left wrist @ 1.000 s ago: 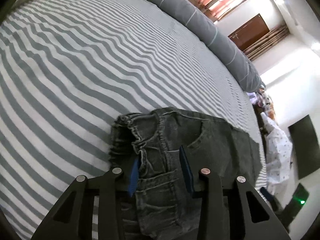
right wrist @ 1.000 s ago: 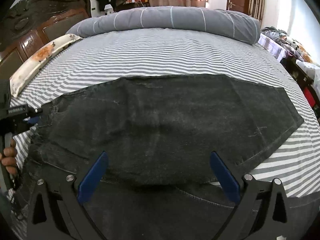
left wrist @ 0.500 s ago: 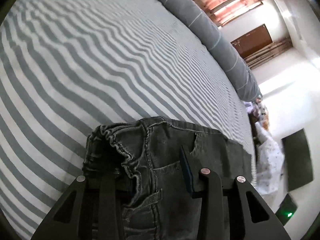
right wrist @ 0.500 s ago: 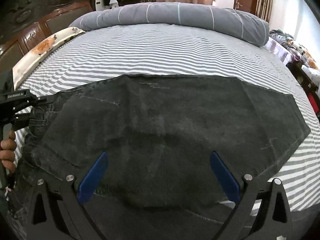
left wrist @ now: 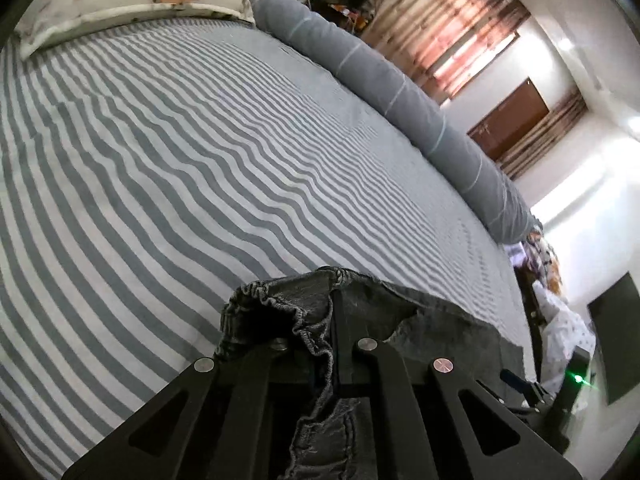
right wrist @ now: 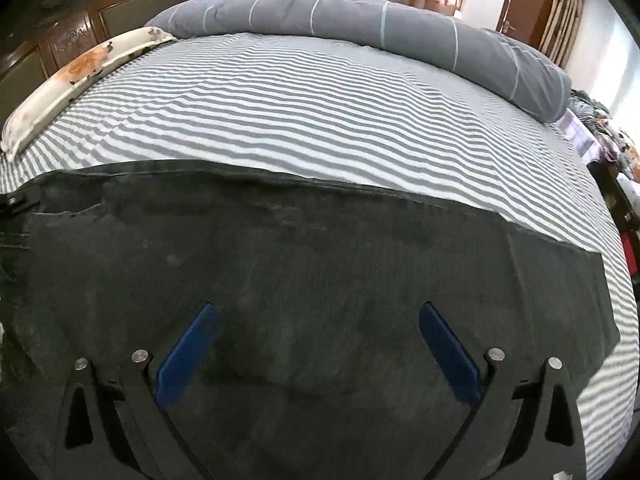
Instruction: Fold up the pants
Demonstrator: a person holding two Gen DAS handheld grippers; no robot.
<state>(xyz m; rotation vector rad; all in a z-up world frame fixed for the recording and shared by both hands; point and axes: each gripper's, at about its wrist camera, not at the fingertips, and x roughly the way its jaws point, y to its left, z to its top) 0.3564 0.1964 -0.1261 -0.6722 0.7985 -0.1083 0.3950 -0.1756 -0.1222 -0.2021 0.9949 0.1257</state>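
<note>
Dark grey jeans [right wrist: 312,264] lie spread across the striped bed [right wrist: 304,112], filling the lower half of the right wrist view. My right gripper [right wrist: 316,344] is open, its blue pads wide apart just above the cloth, holding nothing. In the left wrist view my left gripper [left wrist: 332,332] is shut on the gathered elastic waistband of the jeans [left wrist: 296,312], which bunches up between the fingers; the pads are hidden by the denim. The left gripper's tip also shows at the left edge of the right wrist view [right wrist: 16,200].
A long rolled grey duvet [right wrist: 360,28] lies along the far side of the bed. A white floral pillow [right wrist: 72,76] sits at the carved wooden headboard [right wrist: 60,32]. Cluttered furniture [left wrist: 560,320] stands past the bed's right edge.
My left gripper has closed on the waistband, which was between open fingers a second ago, and has lifted it. The right gripper has moved slightly forward over the jeans, still open.
</note>
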